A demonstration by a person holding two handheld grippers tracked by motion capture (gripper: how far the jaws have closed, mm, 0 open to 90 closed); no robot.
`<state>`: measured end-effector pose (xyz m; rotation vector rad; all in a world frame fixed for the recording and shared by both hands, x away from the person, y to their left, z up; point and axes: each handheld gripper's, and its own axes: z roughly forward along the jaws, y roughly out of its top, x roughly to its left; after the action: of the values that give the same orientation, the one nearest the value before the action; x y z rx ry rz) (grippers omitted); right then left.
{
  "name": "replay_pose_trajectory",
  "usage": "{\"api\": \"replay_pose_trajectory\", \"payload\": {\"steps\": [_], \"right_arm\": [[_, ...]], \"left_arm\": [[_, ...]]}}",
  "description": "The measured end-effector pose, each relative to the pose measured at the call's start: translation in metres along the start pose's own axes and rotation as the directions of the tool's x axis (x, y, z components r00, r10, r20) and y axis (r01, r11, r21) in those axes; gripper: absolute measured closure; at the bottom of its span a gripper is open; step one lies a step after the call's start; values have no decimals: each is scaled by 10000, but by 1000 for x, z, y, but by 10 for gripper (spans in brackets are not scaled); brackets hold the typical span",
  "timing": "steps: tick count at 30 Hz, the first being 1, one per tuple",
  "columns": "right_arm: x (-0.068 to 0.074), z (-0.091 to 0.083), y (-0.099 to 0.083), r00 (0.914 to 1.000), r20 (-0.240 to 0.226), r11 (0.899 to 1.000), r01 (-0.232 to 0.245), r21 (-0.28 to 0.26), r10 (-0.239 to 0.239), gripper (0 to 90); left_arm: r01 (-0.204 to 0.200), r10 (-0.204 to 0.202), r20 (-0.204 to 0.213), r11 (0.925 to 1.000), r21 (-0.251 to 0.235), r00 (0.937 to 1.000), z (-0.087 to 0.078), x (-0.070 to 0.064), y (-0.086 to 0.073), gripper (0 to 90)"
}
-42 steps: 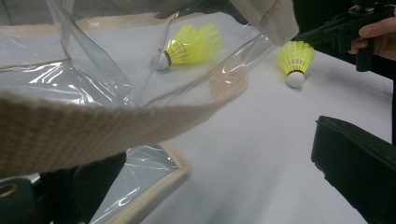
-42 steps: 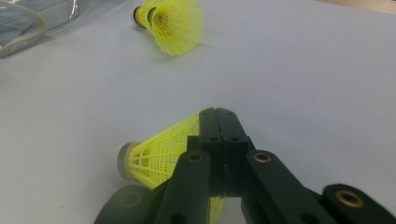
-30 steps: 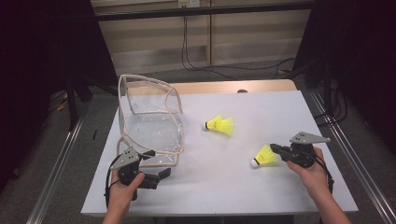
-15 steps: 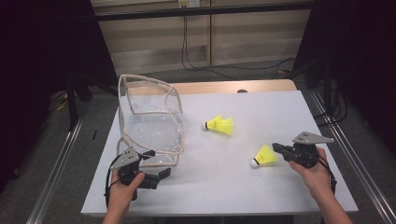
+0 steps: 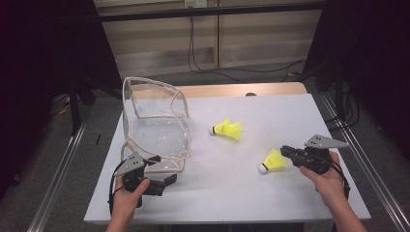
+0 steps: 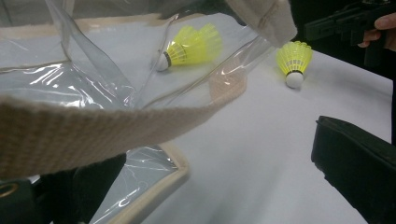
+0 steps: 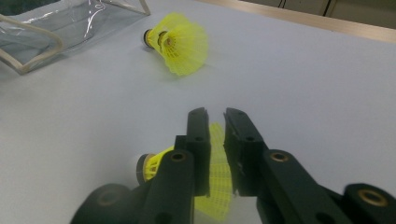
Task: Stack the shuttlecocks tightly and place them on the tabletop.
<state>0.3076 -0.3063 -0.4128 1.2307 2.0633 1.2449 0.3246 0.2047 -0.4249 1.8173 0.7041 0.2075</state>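
The right gripper (image 7: 215,116) is clamped on the skirt of a yellow shuttlecock (image 7: 219,179) between its jaws. The left gripper (image 5: 164,182) is held with jaws apart about the clear bag's (image 5: 154,130) webbing edge. A second shuttlecock (image 7: 180,42) lies beyond the right jaws on the surface (image 5: 270,121).

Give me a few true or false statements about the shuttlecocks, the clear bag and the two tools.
1. The right tool grips a yellow shuttlecock by its skirt. True.
2. Three shuttlecocks lie on the table. False: there are two.
3. The other shuttlecock is inside the clear bag. False: it lies on the table beside the bag.
4. The left tool is at the bag's near edge. True.
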Motion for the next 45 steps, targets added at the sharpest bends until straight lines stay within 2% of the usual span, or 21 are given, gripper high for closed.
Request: {"api": "replay_pose_trajectory", "payload": {"steps": [2,7,13,24,32,45], "right_arm": [[3,1,1,9998,-124,9999,143,28,-143,759],[7,6,0,9998,-187,9998,108,194,-104,597],[8,11,-4,9997,-264,9995,-4,307,12,480],[8,14,-8,9992,-359,9987,-155,487,173,353],[8,14,-10,9989,-413,9983,-215,546,238,317],[10,15,-14,9982,-595,9967,-25,813,74,352]], "left_arm": [[23,-23,-10,10000,-20,10000,0,0,0,33],[24,-24,-24,10000,-27,10000,0,0,0,33],[13,-13,-22,10000,-17,10000,0,0,0,33],[-4,4,-15,10000,-44,10000,0,0,0,33],[8,-8,-12,10000,-12,10000,0,0,0,33],[2,-2,18,10000,-16,10000,0,-1,0,33]]}}
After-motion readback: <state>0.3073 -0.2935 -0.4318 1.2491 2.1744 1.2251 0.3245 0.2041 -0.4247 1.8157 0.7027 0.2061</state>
